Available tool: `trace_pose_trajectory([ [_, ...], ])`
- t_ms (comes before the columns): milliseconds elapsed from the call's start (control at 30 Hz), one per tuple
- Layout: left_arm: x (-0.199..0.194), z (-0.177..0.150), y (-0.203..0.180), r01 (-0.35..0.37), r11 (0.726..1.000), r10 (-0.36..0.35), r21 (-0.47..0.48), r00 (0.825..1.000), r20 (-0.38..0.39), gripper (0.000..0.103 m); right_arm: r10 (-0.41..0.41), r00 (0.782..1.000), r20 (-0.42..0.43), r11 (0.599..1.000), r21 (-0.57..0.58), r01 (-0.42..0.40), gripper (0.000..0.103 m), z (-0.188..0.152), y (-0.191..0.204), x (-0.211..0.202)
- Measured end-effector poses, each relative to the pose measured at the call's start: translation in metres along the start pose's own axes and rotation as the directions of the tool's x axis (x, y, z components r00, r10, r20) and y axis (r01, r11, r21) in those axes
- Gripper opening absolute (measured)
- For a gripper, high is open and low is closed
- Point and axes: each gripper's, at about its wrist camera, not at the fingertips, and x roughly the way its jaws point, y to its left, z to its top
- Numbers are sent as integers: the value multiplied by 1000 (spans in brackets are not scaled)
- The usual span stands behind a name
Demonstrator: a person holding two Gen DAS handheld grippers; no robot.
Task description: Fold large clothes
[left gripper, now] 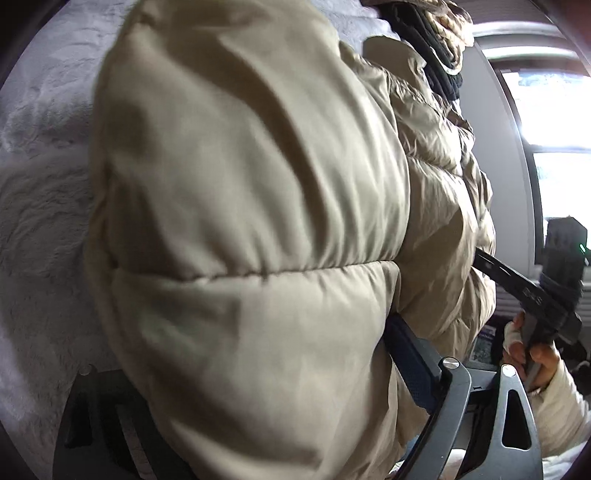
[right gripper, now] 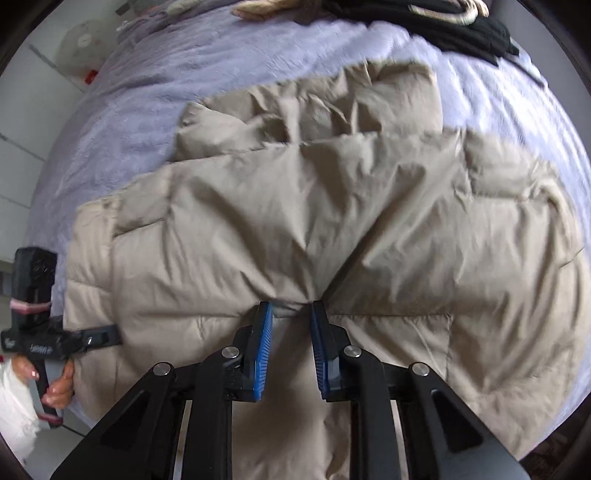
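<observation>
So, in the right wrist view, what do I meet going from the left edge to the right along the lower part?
Person's hand holding the left tool → beige puffer jacket → right tool pinching a jacket fold.

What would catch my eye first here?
A big puffy beige jacket fills both views, spread over a lavender blanket on a bed. The right gripper, with blue pads, pinches a fold of its near edge. A dark heap of clothes lies at the far end.
</observation>
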Motion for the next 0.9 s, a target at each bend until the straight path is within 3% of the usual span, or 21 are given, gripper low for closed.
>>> trace_pose_trajectory([
  [67, 0, 1, -7, 23, 1000, -23, 14, 1000, -1, 59, 2, 1000, -12, 1000, 15, -2, 22, 1, -5, 10],
  [167, -5, 1, -21, 41, 999, -41, 30, 999, 10, 35, 9, 1000, -24, 999, 36, -8, 22, 2, -10, 20],
  [233, -13, 0, -34, 40, 998, -41, 45, 999, 27, 29, 18, 999, -33, 999, 46, -17, 22, 2, -13, 25],
  [333, -32, -3, -57, 82, 994, -86, 66, 994, 61, 26, 42, 998, -43, 998, 53, -40, 21, 1, -19, 32],
  [500, -57, -5, -127, 124, 983, -142, 137, 982, 124, 26, 124, 991, -52, 989, 82, -119, 22, 3, -34, 36],
  [600, -57, -5, -168, 107, 980, -133, 171, 980, 148, 26, 172, 984, -48, 981, 94, -167, 21, -1, -44, 35],
  [767, -45, 1, -244, 18, 975, -56, 220, 984, 168, 26, 275, 959, -66, 953, 152, -262, 21, 3, -69, 28],
  [900, -37, 6, -292, -33, 968, -12, 249, 984, 180, 26, 320, 945, -71, 937, 167, -305, 21, 7, -101, -1],
])
